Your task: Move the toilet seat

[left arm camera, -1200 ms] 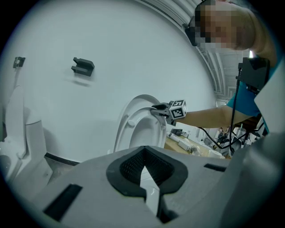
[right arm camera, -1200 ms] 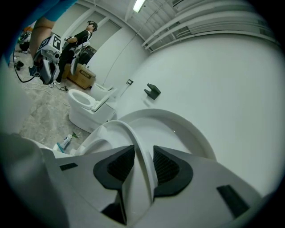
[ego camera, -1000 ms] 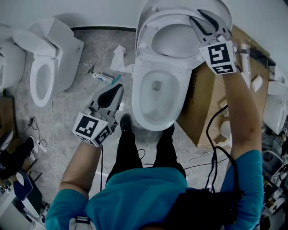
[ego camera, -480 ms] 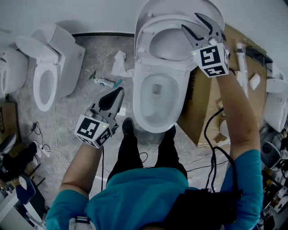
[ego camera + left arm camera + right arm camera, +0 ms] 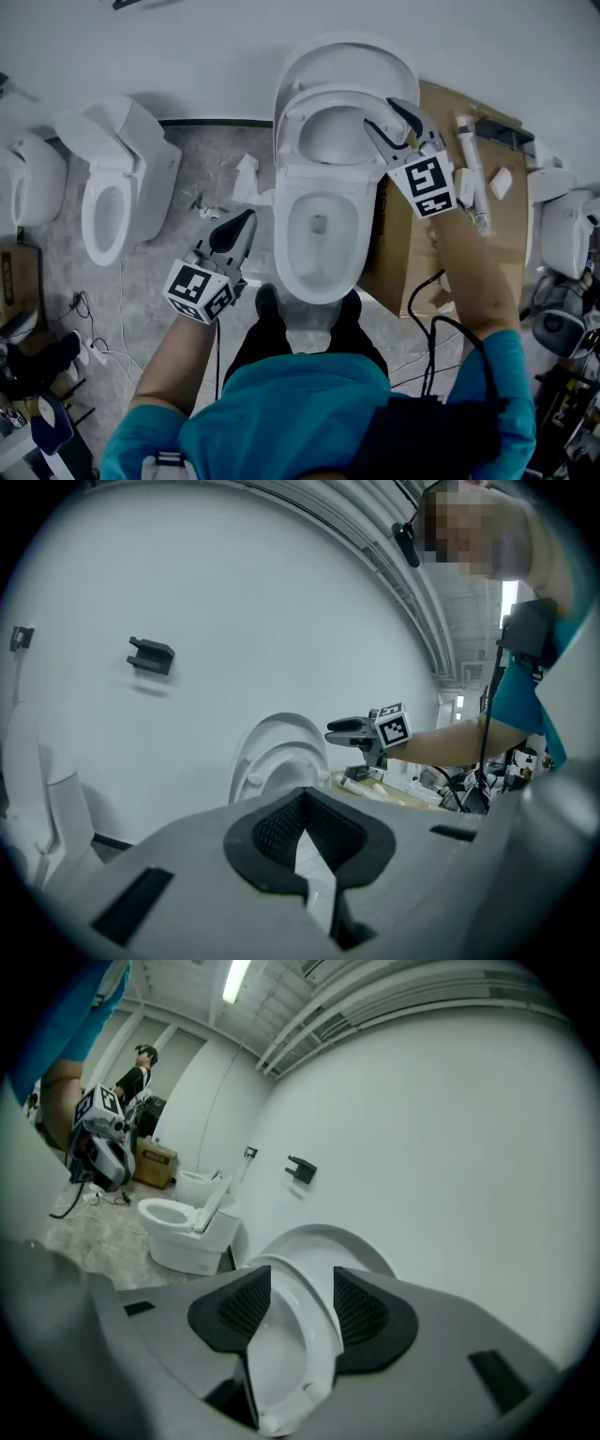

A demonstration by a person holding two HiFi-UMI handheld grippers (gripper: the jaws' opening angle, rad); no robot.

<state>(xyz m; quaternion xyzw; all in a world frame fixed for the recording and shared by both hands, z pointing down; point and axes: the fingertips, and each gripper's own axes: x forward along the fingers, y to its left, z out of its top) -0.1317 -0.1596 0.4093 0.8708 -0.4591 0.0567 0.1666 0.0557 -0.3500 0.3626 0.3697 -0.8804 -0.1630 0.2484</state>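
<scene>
Right claw (image 5: 381,114) has let go, jaws just opened wide; toilet seat (image 5: 322,1320) rim between them.

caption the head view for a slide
Right gripper, jaws just opened, straddles the raised toilet seat; left gripper hangs shut nearby

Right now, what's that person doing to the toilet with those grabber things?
A person stands over a toilet bowl with a gripper in each hand. The right gripper is up at the raised toilet seat. Its fingers have just been opening, and the seat's edge sits between them, ungripped. The left gripper hangs shut and empty beside the bowl. Seat and lid both stand up.
</scene>
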